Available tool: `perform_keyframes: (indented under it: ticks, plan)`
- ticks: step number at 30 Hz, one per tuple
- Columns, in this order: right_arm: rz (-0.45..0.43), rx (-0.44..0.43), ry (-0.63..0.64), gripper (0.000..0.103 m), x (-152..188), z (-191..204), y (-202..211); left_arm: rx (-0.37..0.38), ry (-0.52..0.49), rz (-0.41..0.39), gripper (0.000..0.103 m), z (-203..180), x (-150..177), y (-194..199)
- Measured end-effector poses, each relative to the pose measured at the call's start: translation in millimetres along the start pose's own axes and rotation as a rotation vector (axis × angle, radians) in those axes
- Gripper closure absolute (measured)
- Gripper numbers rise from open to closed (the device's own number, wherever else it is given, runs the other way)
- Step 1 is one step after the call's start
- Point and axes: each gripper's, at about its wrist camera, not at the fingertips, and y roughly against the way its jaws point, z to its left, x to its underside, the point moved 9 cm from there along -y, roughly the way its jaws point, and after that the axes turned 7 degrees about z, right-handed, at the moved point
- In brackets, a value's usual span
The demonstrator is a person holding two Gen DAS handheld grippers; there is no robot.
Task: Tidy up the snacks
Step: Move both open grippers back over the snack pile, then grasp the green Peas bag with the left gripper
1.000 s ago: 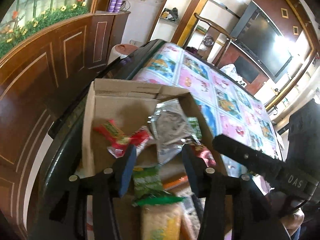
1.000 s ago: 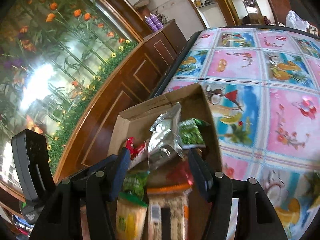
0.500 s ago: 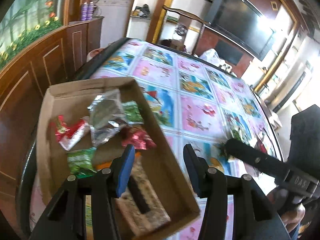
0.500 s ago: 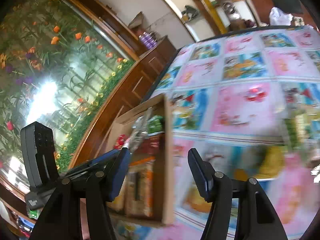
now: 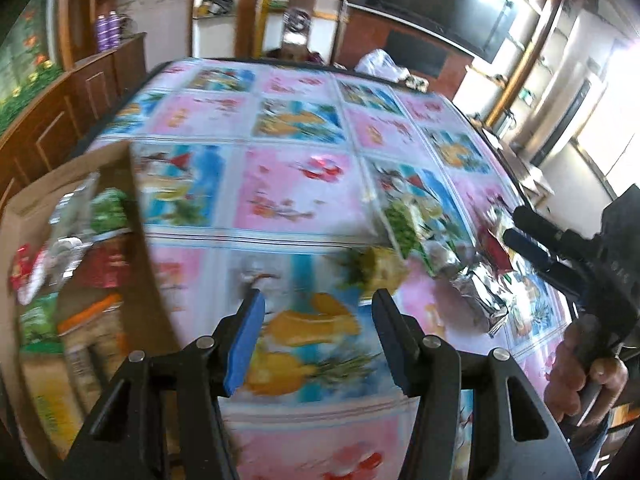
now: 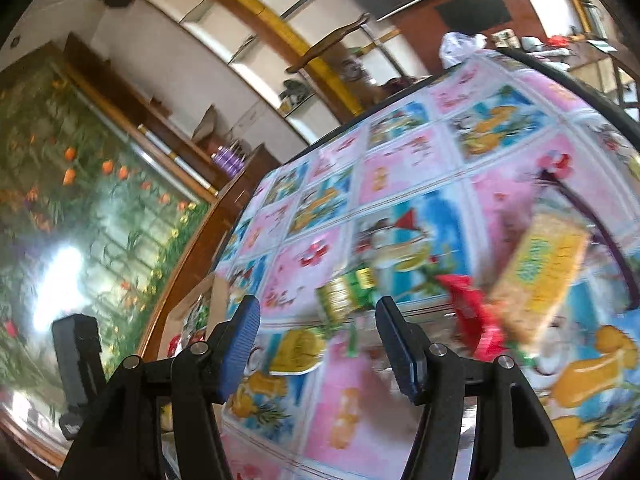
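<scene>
A cardboard box (image 5: 136, 248) holding several snack packets stands at the table's left edge. Loose snacks lie on the tablecloth to its right: a green packet (image 5: 400, 228), a yellow one (image 5: 380, 268), a silver foil one (image 5: 476, 296) and a red one (image 5: 494, 248). My left gripper (image 5: 316, 308) hovers over bare cloth just short of the yellow packet, its jaws opening with nothing between them. My right gripper (image 6: 318, 320) is open and empty, just short of a green packet (image 6: 348, 292) and a yellow packet (image 6: 298, 350). A red packet (image 6: 472, 316) and a long yellow-labelled pack (image 6: 540, 272) lie to its right.
The table (image 5: 300, 184) wears a pink and blue picture cloth. A hand (image 5: 580, 368) holds the right gripper's handle at the right. A wooden cabinet (image 5: 60, 120) runs along the left side. A chair (image 5: 304, 20) and a white bag (image 5: 376, 64) stand at the far end.
Both grippers have swung right, from over the box to over the tablecloth and the loose snacks. The box now sits at the left of both views. The left jaws stand slightly wider.
</scene>
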Motion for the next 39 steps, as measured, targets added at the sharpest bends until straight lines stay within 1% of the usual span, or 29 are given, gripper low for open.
perform_keyframes:
  ticks: [4, 6, 8, 9, 10, 11, 12, 13, 14, 17, 18, 20, 21, 22, 24, 26, 29, 30, 31, 32, 33, 35, 39]
  plan:
    - [-0.022, 0.003, -0.08, 0.038, -7.0, -22.7, 13.4, 0.009, -0.017, 0.032, 0.047, -26.0, -8.1, -28.1]
    - [-0.022, 0.011, -0.105, 0.038, -8.9, -30.4, 15.5, -0.018, -0.031, 0.038, 0.047, -33.5, -14.2, -42.8]
    - [-0.027, 0.049, -0.114, 0.038, -9.3, -38.7, 19.3, -0.033, -0.04, 0.055, 0.047, -39.6, -18.6, -58.9]
    - [-0.026, 0.074, -0.109, 0.038, -9.2, -41.9, 20.0, -0.023, -0.036, 0.063, 0.047, -42.5, -20.2, -66.4]
    - [-0.028, 0.118, -0.098, 0.038, -9.5, -45.8, 21.2, -0.014, -0.032, 0.064, 0.047, -44.2, -21.3, -69.8]
    - [-0.031, 0.139, -0.092, 0.038, -9.5, -47.9, 22.3, -0.015, -0.032, 0.064, 0.048, -46.2, -22.6, -74.8]
    - [-0.028, 0.162, -0.078, 0.039, -8.9, -49.3, 22.4, -0.024, -0.038, 0.063, 0.05, -46.2, -22.7, -77.0]
    - [-0.019, 0.185, -0.062, 0.039, -7.3, -51.7, 21.0, -0.037, -0.048, 0.061, 0.054, -46.8, -22.6, -80.2]
    - [-0.009, 0.209, -0.047, 0.043, -6.1, -52.1, 19.3, -0.043, -0.057, 0.06, 0.056, -47.2, -21.8, -84.0]
    - [0.018, 0.257, 0.0, 0.049, -2.4, -49.9, 12.5, -0.058, -0.079, 0.013, 0.059, -46.4, -24.7, -84.9]
    - [0.028, 0.287, 0.023, 0.051, -0.3, -52.6, 8.5, -0.057, -0.08, 0.007, 0.062, -45.6, -25.7, -84.9]
    - [0.044, 0.34, 0.059, 0.058, 3.2, -53.0, 4.3, -0.058, -0.092, -0.017, 0.067, -44.8, -28.0, -85.1]
    - [0.051, 0.361, 0.072, 0.059, 4.6, -54.7, 1.0, -0.065, -0.098, -0.03, 0.073, -43.7, -28.8, -85.2]
    - [0.066, 0.403, 0.093, 0.061, 6.9, -57.3, -2.3, -0.068, -0.1, -0.036, 0.074, -42.6, -29.3, -84.8]
    - [0.088, 0.443, 0.114, 0.067, 10.8, -61.0, -8.2, -0.054, -0.097, -0.043, 0.075, -41.2, -29.4, -84.0]
    - [0.079, 0.488, 0.161, 0.074, 11.8, -59.8, -8.8, -0.039, -0.088, -0.048, 0.075, -39.6, -29.6, -83.1]
    - [0.08, 0.514, 0.191, 0.081, 13.8, -57.8, -10.9, -0.024, -0.08, -0.055, 0.076, -37.4, -28.8, -80.1]
    - [0.072, 0.505, 0.192, 0.084, 13.3, -56.1, -9.7, -0.019, -0.078, -0.06, 0.076, -37.0, -28.8, -78.2]
    - [0.069, 0.498, 0.189, 0.092, 12.3, -55.2, -9.6, -0.012, -0.074, -0.068, 0.076, -36.6, -28.9, -75.5]
    - [0.056, 0.478, 0.185, 0.096, 10.9, -53.6, -7.3, -0.004, -0.07, -0.079, 0.076, -36.6, -29.4, -71.7]
    - [0.044, 0.459, 0.184, 0.097, 9.4, -50.7, -4.8, 0.002, -0.069, -0.093, 0.076, -36.8, -29.9, -67.5]
    - [0.029, 0.453, 0.188, 0.097, 8.7, -47.1, -2.9, 0.001, -0.074, -0.114, 0.076, -38.1, -30.2, -61.3]
    - [0.044, 0.439, 0.191, 0.097, 9.4, -45.3, -6.7, -0.002, -0.085, -0.127, 0.076, -38.9, -29.0, -55.7]
